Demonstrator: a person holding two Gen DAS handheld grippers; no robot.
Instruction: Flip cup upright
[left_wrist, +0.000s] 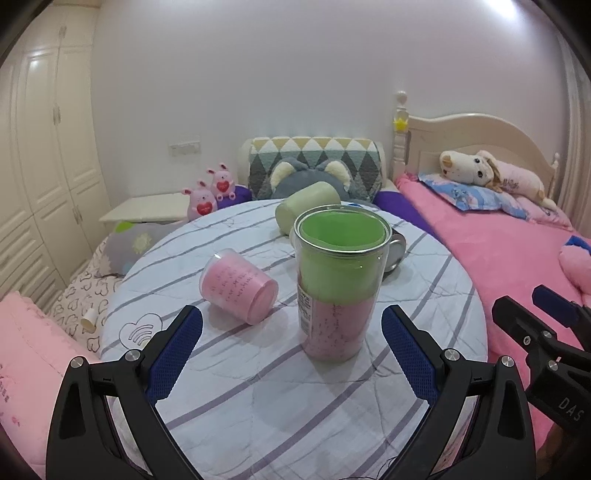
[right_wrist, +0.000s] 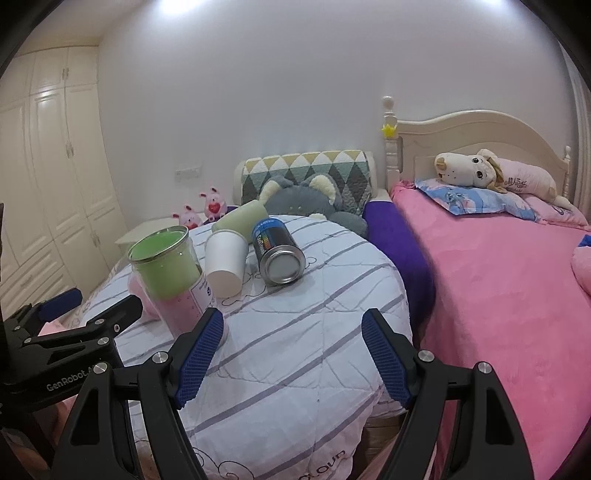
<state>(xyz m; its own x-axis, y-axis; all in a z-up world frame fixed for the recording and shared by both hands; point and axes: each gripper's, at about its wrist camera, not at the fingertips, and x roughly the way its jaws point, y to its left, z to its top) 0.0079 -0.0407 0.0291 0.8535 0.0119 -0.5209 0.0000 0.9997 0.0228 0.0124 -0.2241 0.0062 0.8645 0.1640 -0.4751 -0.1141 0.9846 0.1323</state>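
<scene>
Round table (left_wrist: 258, 406): tall cup (left_wrist: 338, 280) upright mid, grippers (left_wrist: 291, 354) (right_wrist: 293, 354) open, clear.

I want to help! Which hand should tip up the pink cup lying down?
Probably the left. The left gripper is open, and the pink cup lies on its side just ahead. From the right gripper, the tall upright cup mostly hides it.

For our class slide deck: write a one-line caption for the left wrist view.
Open left tongs face an upright clear tumbler on the striped round table, pink cup lying tipped beside it.
</scene>
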